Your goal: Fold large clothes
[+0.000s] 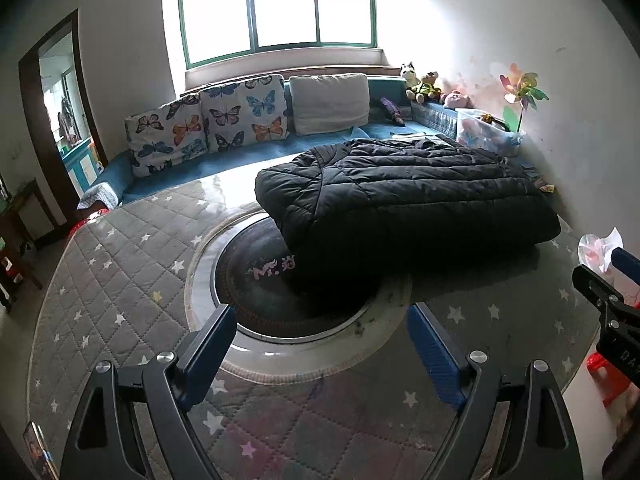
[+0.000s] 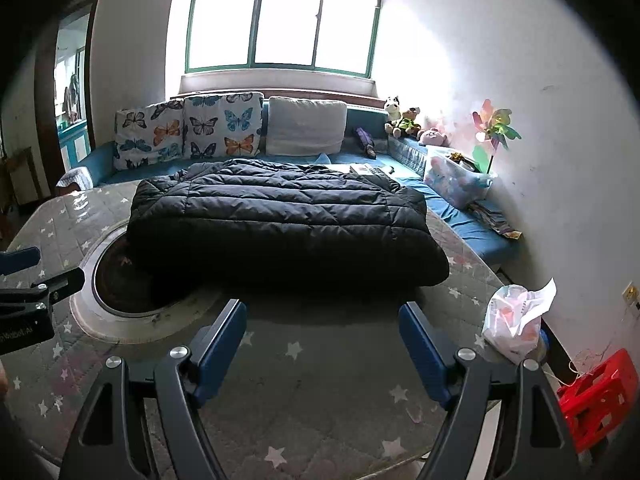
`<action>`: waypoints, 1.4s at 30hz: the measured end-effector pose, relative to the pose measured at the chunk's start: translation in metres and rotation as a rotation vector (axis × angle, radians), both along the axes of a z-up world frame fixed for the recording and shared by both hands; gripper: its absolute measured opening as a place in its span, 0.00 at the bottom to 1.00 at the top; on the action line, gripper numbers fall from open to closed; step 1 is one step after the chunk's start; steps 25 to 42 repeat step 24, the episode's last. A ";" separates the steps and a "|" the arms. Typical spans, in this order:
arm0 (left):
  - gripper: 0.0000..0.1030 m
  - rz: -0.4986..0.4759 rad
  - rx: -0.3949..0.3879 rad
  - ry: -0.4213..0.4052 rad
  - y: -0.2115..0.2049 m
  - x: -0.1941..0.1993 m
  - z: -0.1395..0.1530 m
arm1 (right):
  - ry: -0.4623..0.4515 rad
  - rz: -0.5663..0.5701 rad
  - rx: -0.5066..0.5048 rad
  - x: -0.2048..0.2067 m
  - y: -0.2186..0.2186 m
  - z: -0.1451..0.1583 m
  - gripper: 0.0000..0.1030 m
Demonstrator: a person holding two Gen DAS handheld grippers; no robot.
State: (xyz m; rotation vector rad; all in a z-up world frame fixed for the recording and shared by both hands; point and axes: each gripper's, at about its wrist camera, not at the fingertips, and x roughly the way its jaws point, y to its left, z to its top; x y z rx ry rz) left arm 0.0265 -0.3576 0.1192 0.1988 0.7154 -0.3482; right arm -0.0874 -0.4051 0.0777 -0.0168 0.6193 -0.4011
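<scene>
So the black puffer jacket [image 2: 280, 216] looks folded already, sitting on the star-quilted table [image 2: 320, 360]. Left gripper [image 1: 322, 344] & right gripper [image 2: 322, 340] both spread wide, nothing held. Next prob a final tidy imo.

— We are noting a black quilted jacket [image 2: 280, 216] lying on a grey star-patterned cover [image 2: 328, 396].

— We are also recording butterfly-print cushions [image 1: 208, 120], a blue sofa [image 1: 224, 160] and a red stool [image 2: 596, 400].

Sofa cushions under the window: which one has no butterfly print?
The plain off-white fabric cushion, rightmost of the three cushions. The two butterfly-print cushions to its left are covered in orange, blue and black butterflies.
</scene>
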 end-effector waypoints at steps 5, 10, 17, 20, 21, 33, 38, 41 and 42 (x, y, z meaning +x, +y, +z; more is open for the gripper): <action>0.91 -0.012 0.004 -0.008 -0.002 -0.005 0.001 | -0.005 0.001 0.010 -0.005 0.001 0.000 0.83; 0.91 -0.018 0.008 -0.014 -0.002 -0.010 0.000 | -0.007 0.003 0.013 -0.007 0.003 0.000 0.83; 0.90 -0.032 0.006 -0.011 -0.005 -0.014 -0.001 | -0.001 0.005 0.015 -0.010 0.005 -0.001 0.83; 0.90 -0.032 0.007 -0.022 -0.005 -0.017 -0.001 | 0.002 0.007 0.014 -0.010 0.004 -0.001 0.83; 0.90 -0.030 0.009 -0.032 -0.005 -0.017 0.000 | 0.001 0.006 0.014 -0.011 0.004 -0.001 0.83; 0.90 -0.036 0.015 -0.037 -0.006 -0.020 0.000 | 0.002 0.004 0.015 -0.010 0.003 -0.002 0.83; 0.90 -0.036 0.015 -0.037 -0.006 -0.020 0.000 | 0.002 0.004 0.015 -0.010 0.003 -0.002 0.83; 0.90 -0.036 0.015 -0.037 -0.006 -0.020 0.000 | 0.002 0.004 0.015 -0.010 0.003 -0.002 0.83; 0.90 -0.036 0.015 -0.037 -0.006 -0.020 0.000 | 0.002 0.004 0.015 -0.010 0.003 -0.002 0.83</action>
